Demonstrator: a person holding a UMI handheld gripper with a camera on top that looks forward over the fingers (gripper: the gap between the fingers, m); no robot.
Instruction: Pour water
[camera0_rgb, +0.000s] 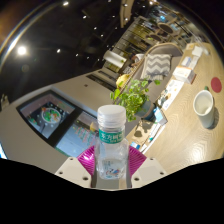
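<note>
The bottle (111, 146) fills the gap between my fingers (88, 158); a leafy plant (132, 97) blocks the way just beyond, with open counter (185, 130) to its right.

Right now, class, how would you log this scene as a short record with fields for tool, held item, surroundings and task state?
tool: hand-held gripper, both pink pads pressing the bottle
held item: clear water bottle, green label, white cap on, upright
beyond bottle: green plant
further off: white cup on wooden counter
task state: pouring not yet begun
</note>
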